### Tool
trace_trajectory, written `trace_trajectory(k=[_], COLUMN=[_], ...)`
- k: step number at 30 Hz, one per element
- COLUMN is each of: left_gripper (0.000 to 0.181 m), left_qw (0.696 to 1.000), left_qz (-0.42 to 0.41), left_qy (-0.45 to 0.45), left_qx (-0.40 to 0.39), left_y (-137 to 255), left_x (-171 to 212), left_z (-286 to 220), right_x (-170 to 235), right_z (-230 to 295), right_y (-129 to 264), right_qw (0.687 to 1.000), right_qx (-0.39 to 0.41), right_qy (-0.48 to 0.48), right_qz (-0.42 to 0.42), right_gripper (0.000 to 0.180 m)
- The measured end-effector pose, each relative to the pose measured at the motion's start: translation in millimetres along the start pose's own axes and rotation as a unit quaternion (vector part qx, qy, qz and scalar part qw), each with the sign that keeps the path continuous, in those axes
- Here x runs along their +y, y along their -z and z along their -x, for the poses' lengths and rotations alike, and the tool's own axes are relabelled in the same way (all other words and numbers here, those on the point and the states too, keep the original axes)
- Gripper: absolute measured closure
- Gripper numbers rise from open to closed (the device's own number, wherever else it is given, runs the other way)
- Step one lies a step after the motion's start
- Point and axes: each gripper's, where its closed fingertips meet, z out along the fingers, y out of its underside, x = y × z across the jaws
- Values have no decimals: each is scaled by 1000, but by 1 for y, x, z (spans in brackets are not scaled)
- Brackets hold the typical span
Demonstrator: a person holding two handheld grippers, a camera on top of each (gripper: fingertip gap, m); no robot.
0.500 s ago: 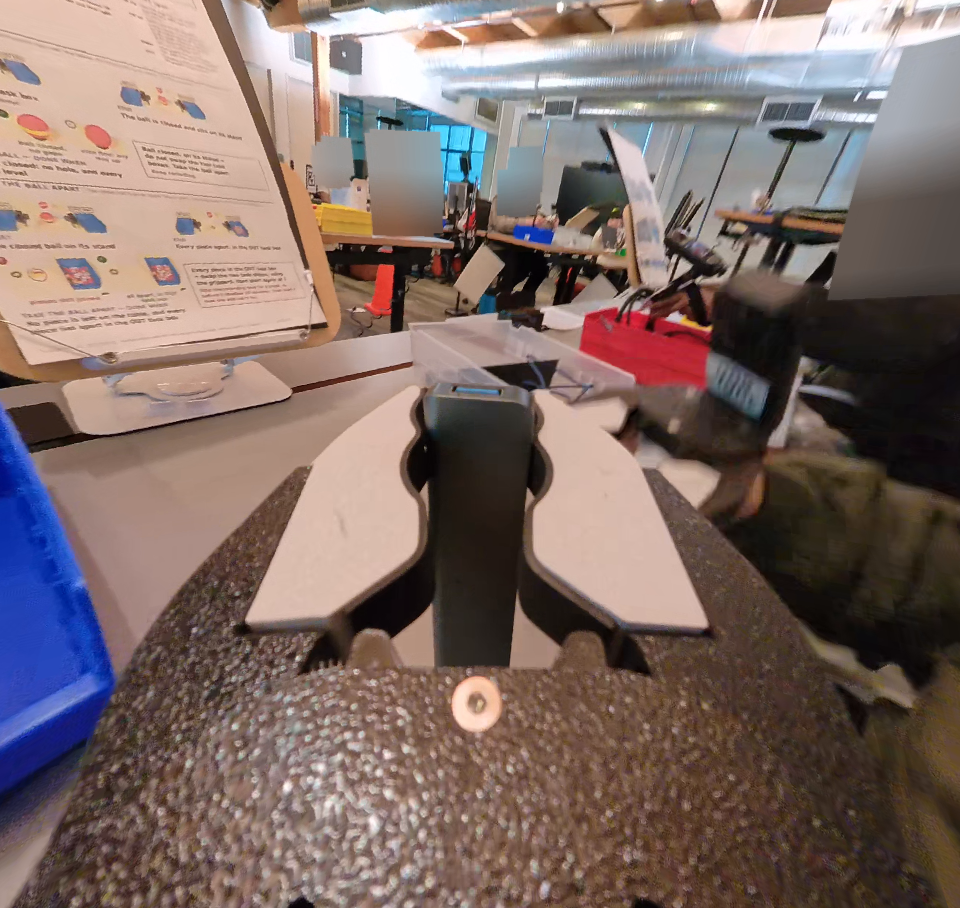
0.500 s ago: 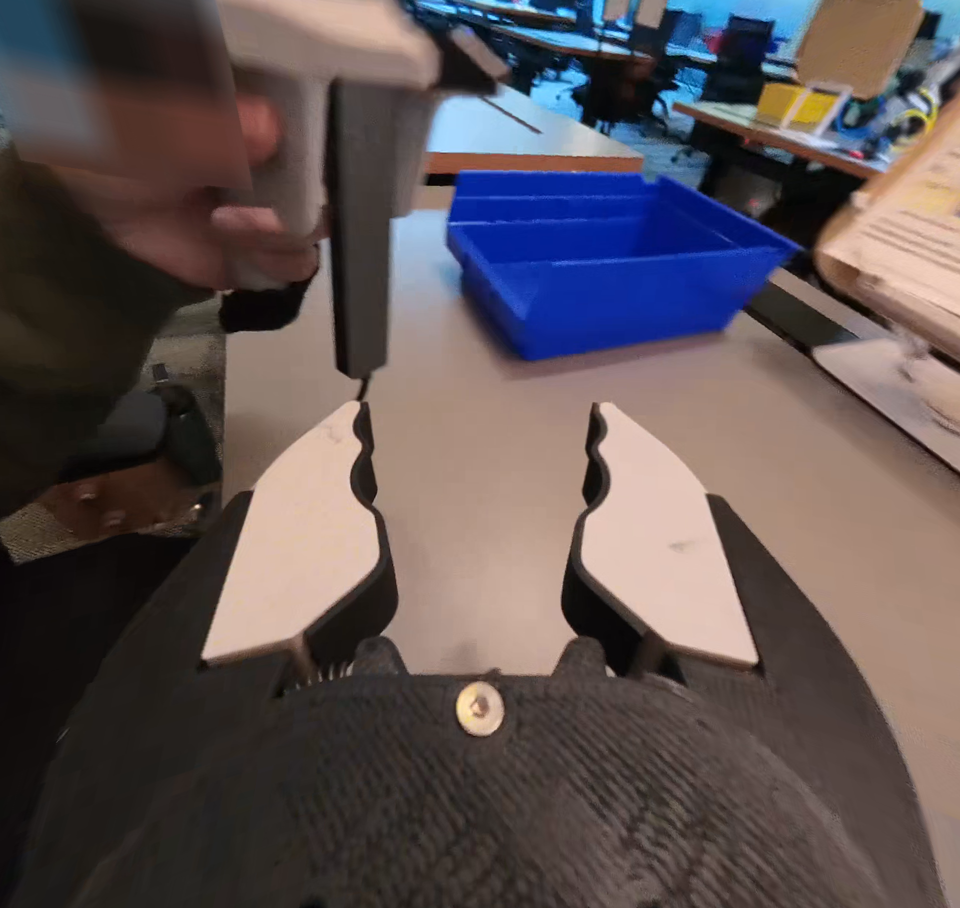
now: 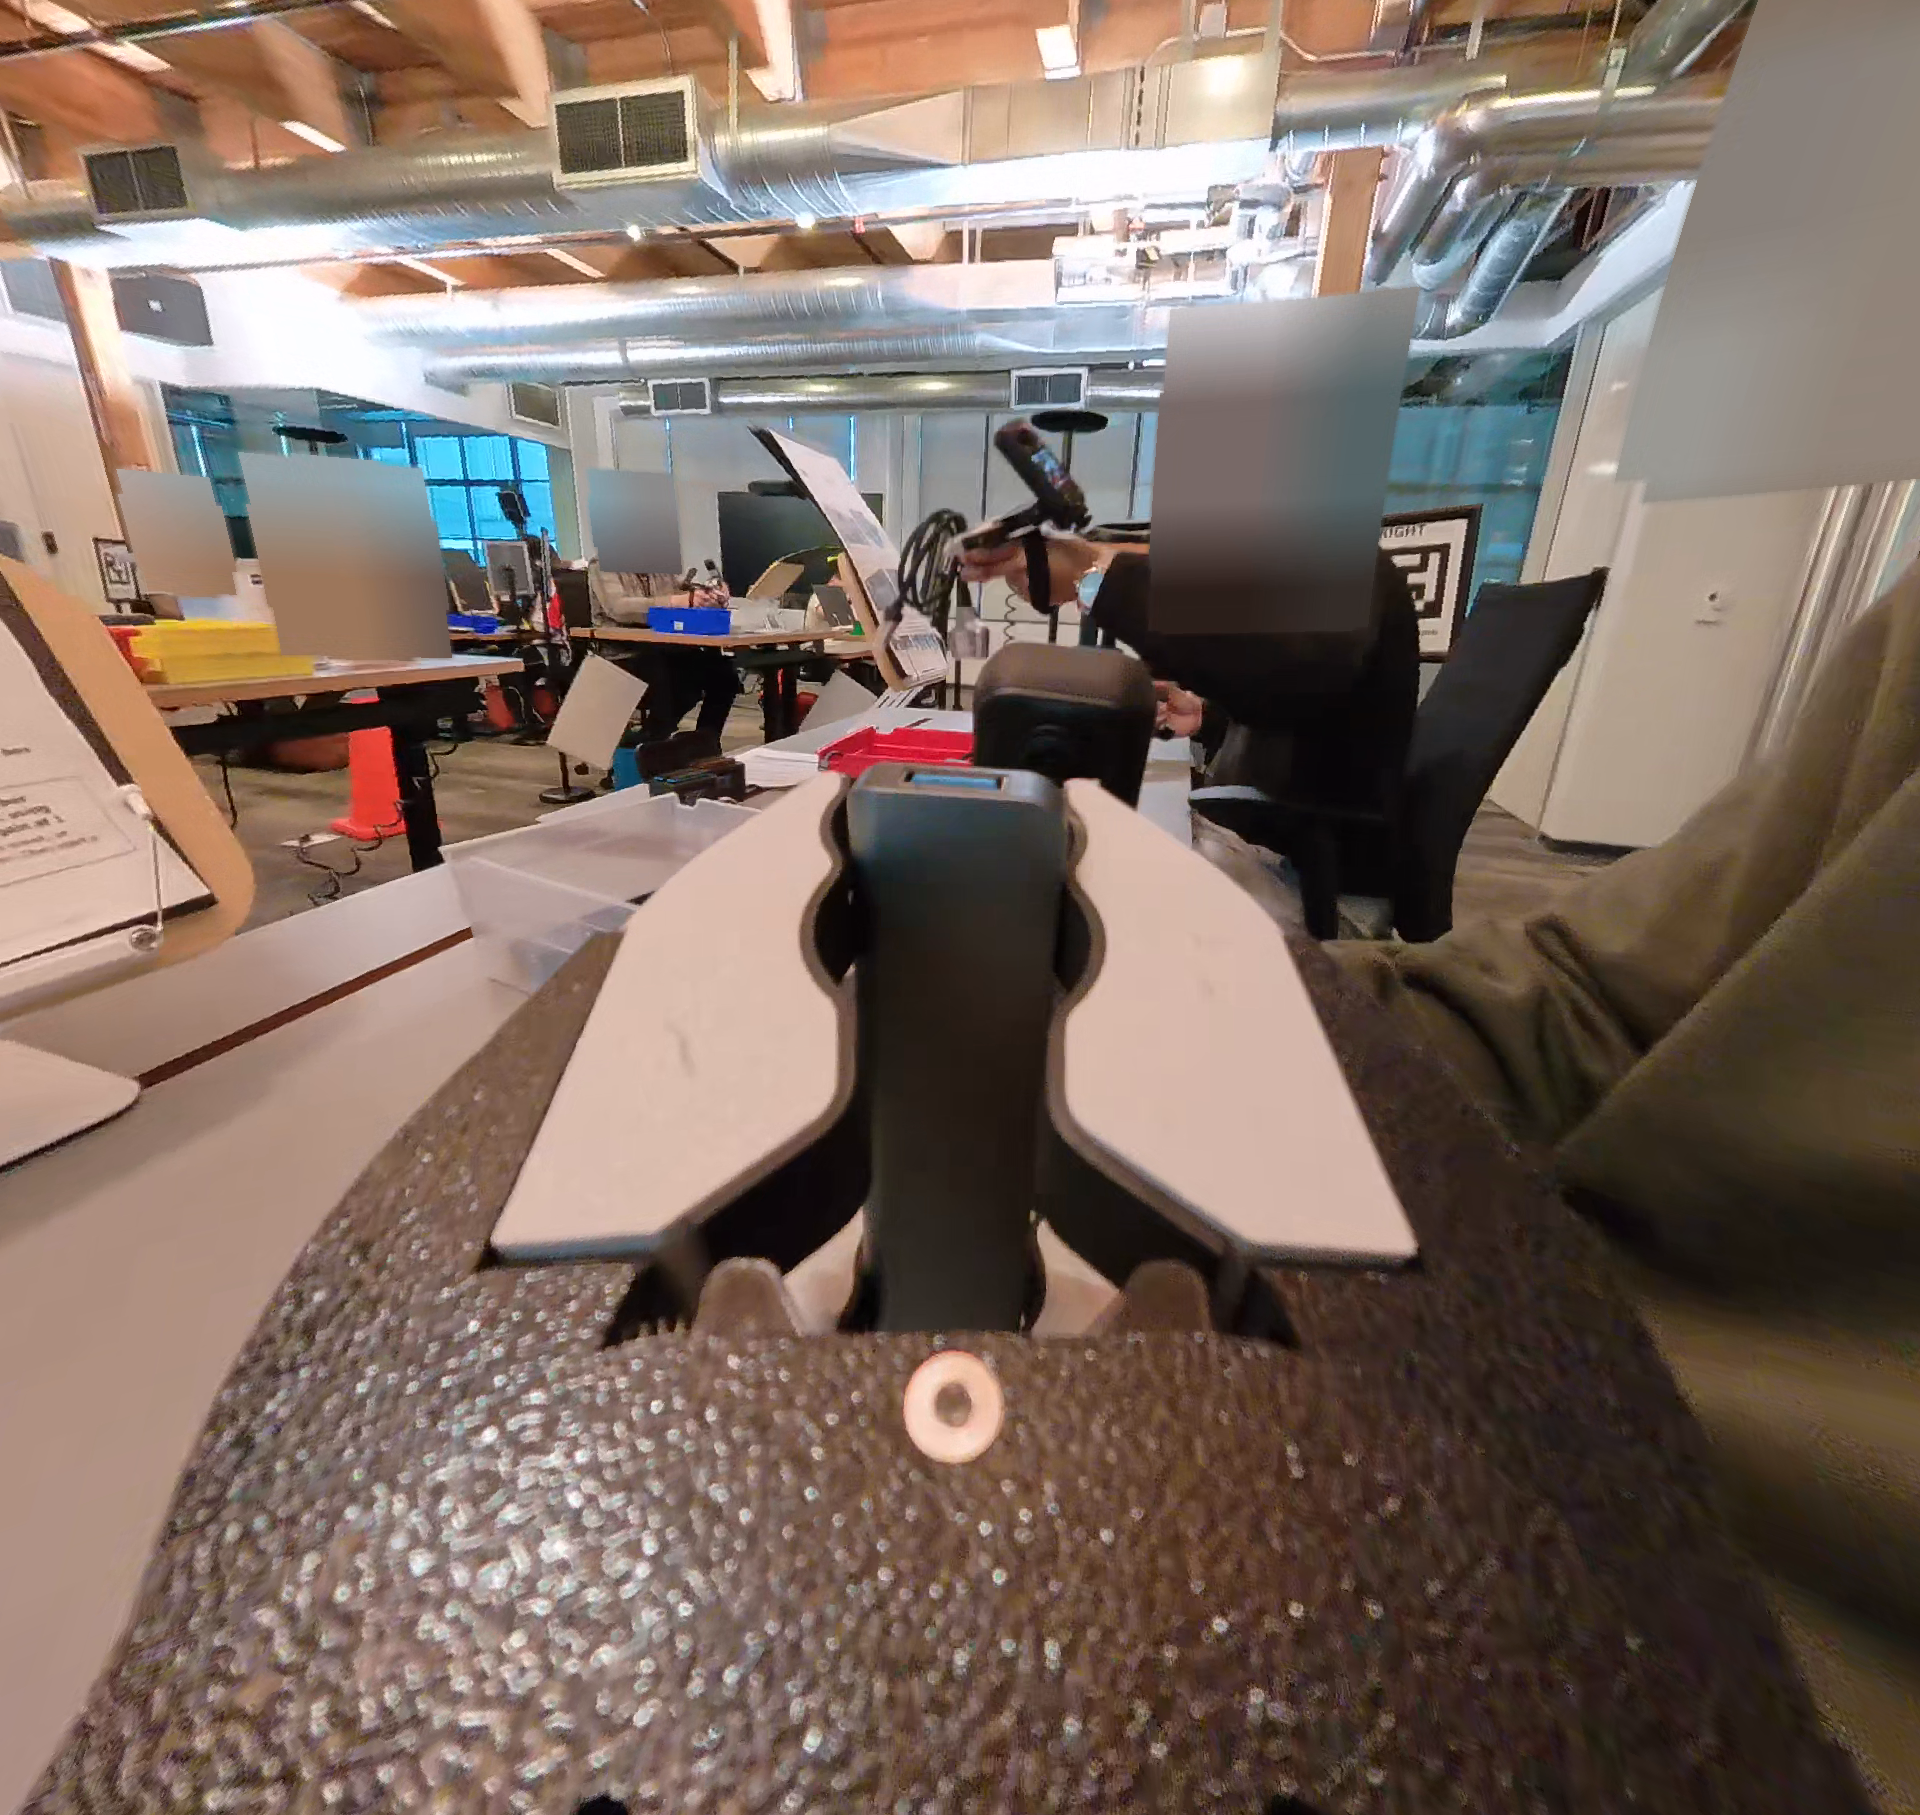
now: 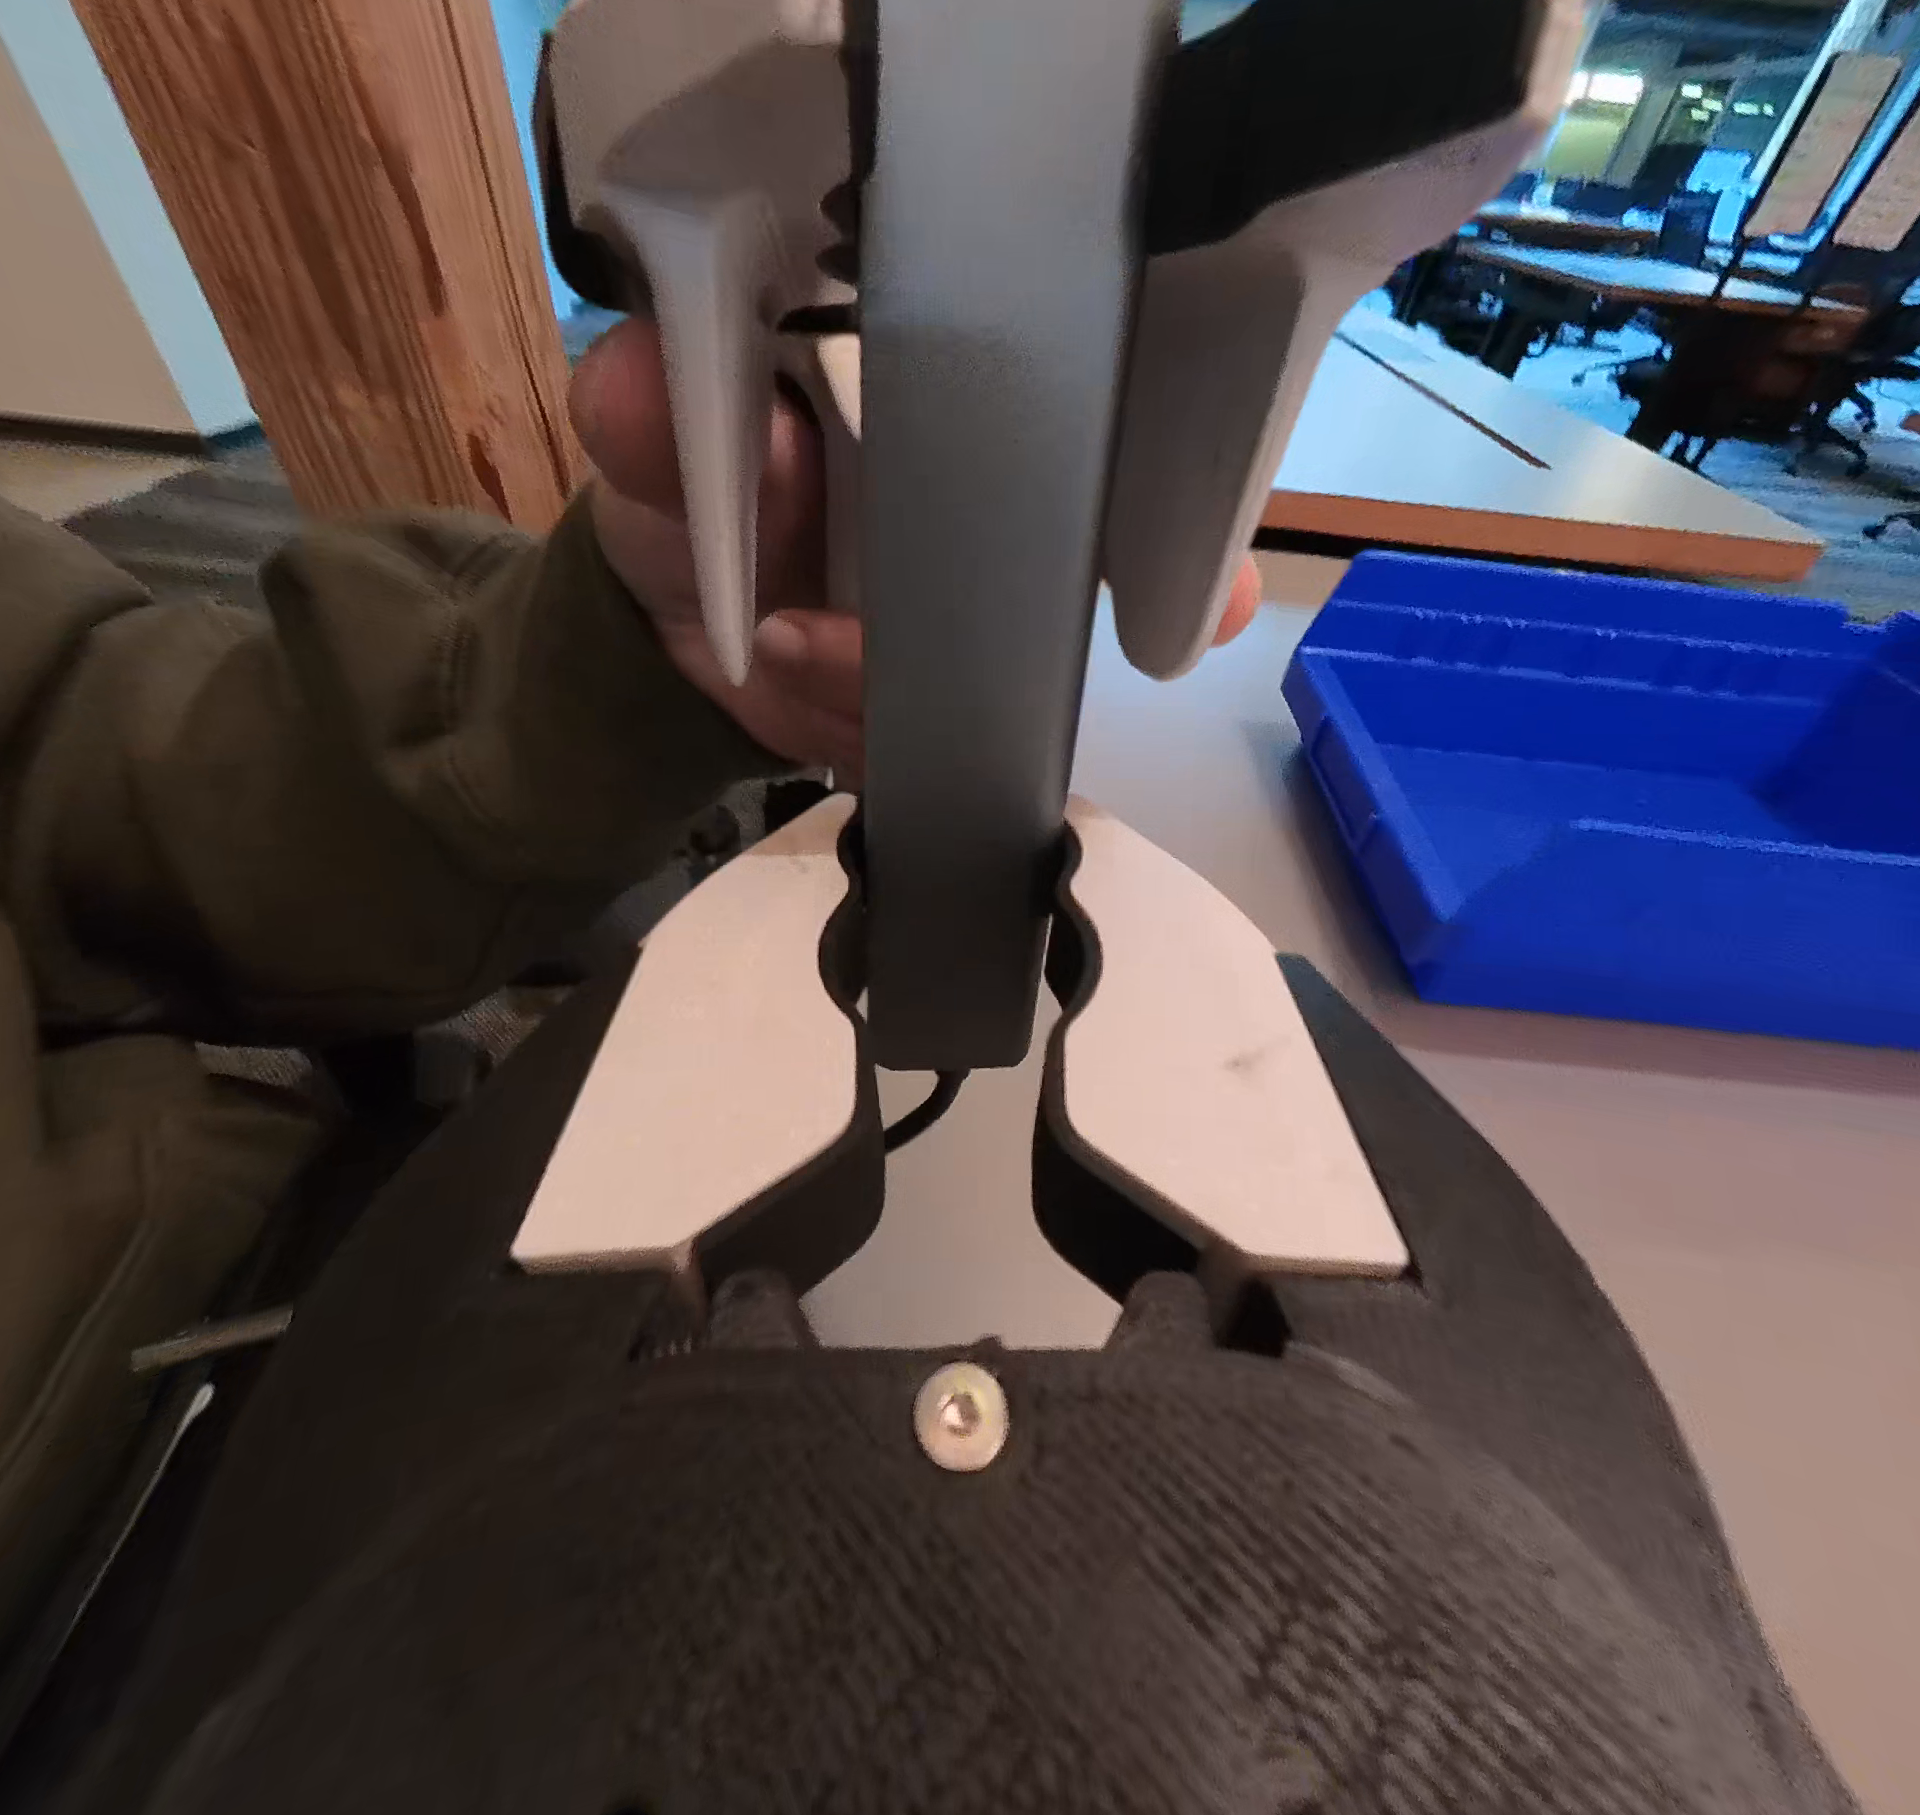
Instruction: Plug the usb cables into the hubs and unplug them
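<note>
The left gripper (image 3: 958, 809) is clamped on a dark grey USB hub (image 3: 956, 986), which runs lengthwise between its white fingers (image 3: 717, 1017) with a blue port (image 3: 956, 780) showing at the far end, lifted above the grey table (image 3: 239, 1225). In the right wrist view the same hub (image 4: 982, 518) stands upright in the middle, and the right gripper (image 4: 956, 851) pinches its lower end, both fingers pressed against its sides; a thin black cable (image 4: 920, 1111) leaves the bottom of the hub. The person's hand (image 4: 727, 581) in an olive sleeve (image 4: 343, 726) holds the left gripper at upper left. A blue bin (image 4: 1621, 830) sits on the table to the right. Farther off in the left wrist view stand a clear plastic bin (image 3: 582, 861) and a red tray (image 3: 894, 747)
</note>
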Motion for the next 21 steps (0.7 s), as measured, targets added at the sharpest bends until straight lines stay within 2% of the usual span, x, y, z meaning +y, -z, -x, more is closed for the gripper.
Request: trace_trajectory(k=[2, 4, 8, 11, 15, 17, 19, 21], left_gripper=[147, 148, 117, 117, 123, 125, 126, 127], left_qw=[1000, 998, 993, 988, 985, 984, 983, 983], left_qz=[5, 4, 16, 54, 88, 98, 105, 111], left_qy=[-15, -33, -43, -70, -78, -75, -70, -69], left_qx=[-3, -44, -108, -126, -130, -130, -130, -129], left_y=[0, 1, 12, 17, 15, 13, 11, 9], left_x=[2, 1, -2, 9, 24, 31, 37, 42], left_z=[-1, 8, 27, 34, 40, 42, 45, 46], right_x=[3, 7, 10, -2, -41, -61, -73, -70], right_z=[-4, -19, -69, -127, -209, -253, -290, -317], right_y=[3, 14, 72, 157, 285, 348, 399, 432], right_qw=[1000, 997, 979, 931, 841, 785, 745, 733], right_qx=[17, 56, 167, 283, 400, 476, 537, 568], right_qy=[12, 24, 52, 113, 187, 204, 210, 202], right_qz=[19, 43, 108, 202, 313, 339, 336, 315], right_gripper=[149, 149, 149, 149, 149, 149, 149, 149])
